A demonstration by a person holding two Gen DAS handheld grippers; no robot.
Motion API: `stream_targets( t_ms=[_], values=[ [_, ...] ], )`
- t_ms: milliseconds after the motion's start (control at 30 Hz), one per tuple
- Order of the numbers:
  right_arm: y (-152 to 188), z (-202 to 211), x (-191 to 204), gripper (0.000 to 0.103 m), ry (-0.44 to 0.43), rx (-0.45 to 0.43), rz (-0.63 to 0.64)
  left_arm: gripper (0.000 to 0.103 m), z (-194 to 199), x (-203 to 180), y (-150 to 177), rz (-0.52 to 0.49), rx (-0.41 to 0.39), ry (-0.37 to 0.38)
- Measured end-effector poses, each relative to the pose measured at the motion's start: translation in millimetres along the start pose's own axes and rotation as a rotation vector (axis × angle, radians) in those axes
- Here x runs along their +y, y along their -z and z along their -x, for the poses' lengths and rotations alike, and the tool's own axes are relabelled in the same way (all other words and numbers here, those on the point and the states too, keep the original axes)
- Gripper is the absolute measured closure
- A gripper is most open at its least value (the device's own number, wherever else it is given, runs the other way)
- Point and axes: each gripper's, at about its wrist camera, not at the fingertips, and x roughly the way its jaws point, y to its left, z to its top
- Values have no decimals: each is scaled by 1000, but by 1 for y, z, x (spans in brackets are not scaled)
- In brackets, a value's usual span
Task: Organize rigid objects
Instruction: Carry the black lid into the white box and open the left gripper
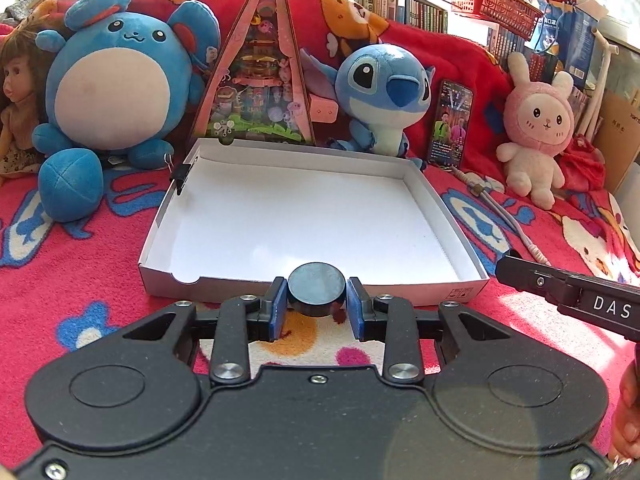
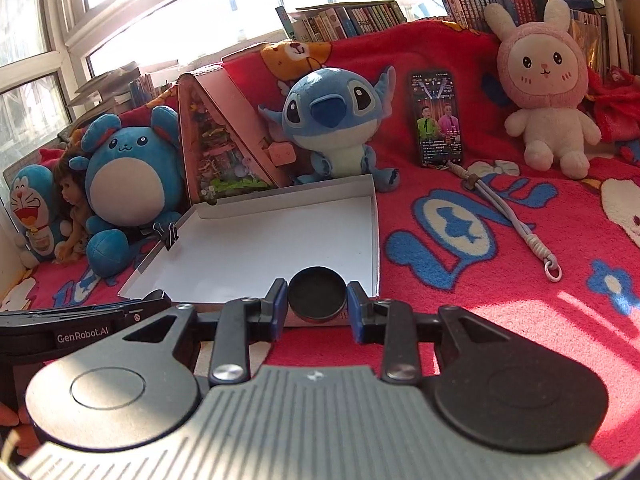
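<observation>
Each claw, left (image 1: pixel 317 307) and right (image 2: pixel 317 307), pinches a round black disc (image 1: pixel 317 289) (image 2: pixel 317 295) by its edges just short of the white tray's near wall (image 1: pixel 320 289); a low approach could catch that wall and shove the light tray across the blanket (image 2: pixel 500 300).
</observation>
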Motion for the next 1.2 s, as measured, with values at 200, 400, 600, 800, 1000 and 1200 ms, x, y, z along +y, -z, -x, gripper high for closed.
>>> stream_targets(
  t_ms=[200, 400, 600, 800, 1000, 1200],
  values=[
    [-17, -34, -4, 66, -3, 63, -9, 73, -42, -2, -23, 2, 95, 14],
    [-37, -67, -11, 66, 8, 151, -34, 73, -72, 4, -48, 30, 165, 9],
    [-44, -84, -6, 66, 14, 185, -4, 73, -88, 5, -51, -4, 168, -69],
    [-44, -97, 2, 66, 14, 212, 34, 73, -99, 0, -45, -62, 173, -112],
    [-38, -108, 5, 66, 43, 227, 61, 73, -100, 0, -42, -85, 169, -125],
    [-32, -116, 6, 66, 69, 230, 100, 73, -105, -2, -38, -99, 174, -123]
  ],
)
